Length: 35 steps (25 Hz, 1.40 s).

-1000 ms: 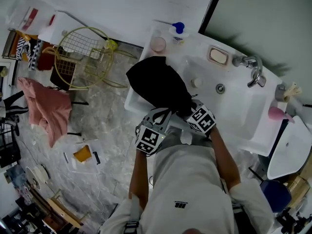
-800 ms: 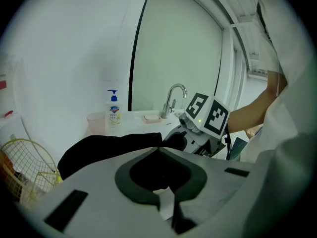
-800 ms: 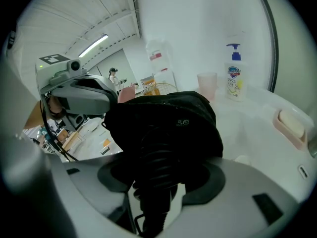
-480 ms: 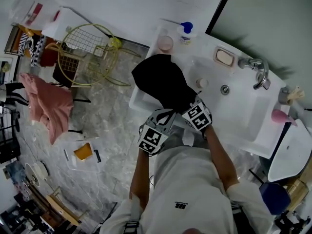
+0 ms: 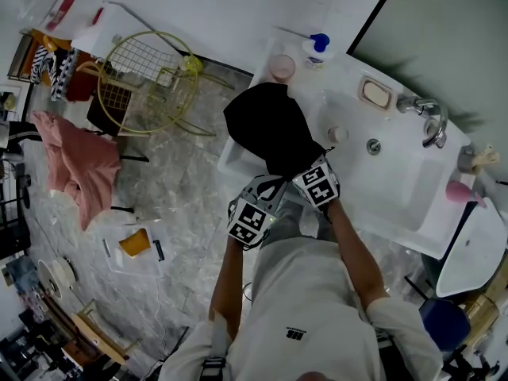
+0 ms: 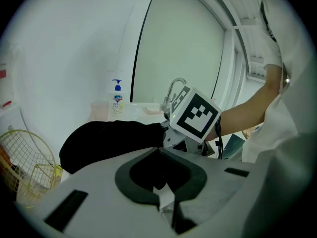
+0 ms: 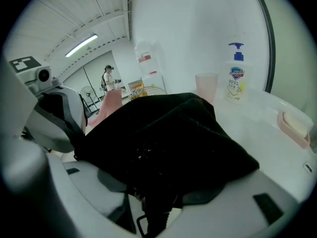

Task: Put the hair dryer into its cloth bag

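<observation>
What the cloth and the edges keep from you

In the head view the marker cubes and the cloth bag cover both pairs of jaws. In the right gripper view black cloth fills the right gripper and hides its tips, and you cannot tell what the cloth wraps. A thin dark loop below it runs off the bottom edge, and it could be a cord or a drawstring. The left gripper shows only blackness between its pads. The pump bottle label is too small to read.
</observation>
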### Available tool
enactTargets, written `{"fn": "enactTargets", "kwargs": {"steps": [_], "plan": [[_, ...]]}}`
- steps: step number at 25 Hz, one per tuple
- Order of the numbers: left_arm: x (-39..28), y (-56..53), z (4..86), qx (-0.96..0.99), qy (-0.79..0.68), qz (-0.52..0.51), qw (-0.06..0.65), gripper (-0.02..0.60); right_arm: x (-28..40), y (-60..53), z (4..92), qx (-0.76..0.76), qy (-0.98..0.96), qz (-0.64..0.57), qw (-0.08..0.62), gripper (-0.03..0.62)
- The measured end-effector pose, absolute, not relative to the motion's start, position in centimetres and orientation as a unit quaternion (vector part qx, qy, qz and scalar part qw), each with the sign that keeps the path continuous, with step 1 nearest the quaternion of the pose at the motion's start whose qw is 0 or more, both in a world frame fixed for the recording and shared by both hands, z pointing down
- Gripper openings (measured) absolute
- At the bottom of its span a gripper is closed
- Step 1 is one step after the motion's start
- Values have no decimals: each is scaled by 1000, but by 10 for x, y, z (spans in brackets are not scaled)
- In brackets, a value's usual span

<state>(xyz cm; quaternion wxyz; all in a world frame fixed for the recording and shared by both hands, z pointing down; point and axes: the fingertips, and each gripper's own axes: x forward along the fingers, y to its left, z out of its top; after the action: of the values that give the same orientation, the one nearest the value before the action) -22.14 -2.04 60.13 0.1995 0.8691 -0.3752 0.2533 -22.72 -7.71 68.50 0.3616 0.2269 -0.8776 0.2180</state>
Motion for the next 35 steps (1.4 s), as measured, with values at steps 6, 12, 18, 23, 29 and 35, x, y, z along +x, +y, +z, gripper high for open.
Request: {"fn": "enactTargets", "kwargs": {"steps": [6, 12, 18, 23, 29, 35], "plan": [[-232, -14, 614, 862, -371, 281, 199, 25, -234, -63, 689, 225, -883, 235, 339, 275], [-236, -7, 623, 855, -370, 302, 201, 25, -236, -53, 691, 196, -894, 219, 338, 296], [-235, -3, 629, 844, -375, 323, 205, 25, -218, -39, 688, 173, -900, 216, 337, 305], [-229, 2, 629, 834, -387, 331, 211, 25, -195, -19, 687, 155, -902, 227, 333, 305], [-220, 4, 631, 824, -401, 343, 206, 25, -173, -5, 690, 144, -902, 238, 330, 305], [-215, 0, 623, 816, -421, 345, 193, 25, -158, 11, 694, 130, -898, 253, 337, 304]]}}
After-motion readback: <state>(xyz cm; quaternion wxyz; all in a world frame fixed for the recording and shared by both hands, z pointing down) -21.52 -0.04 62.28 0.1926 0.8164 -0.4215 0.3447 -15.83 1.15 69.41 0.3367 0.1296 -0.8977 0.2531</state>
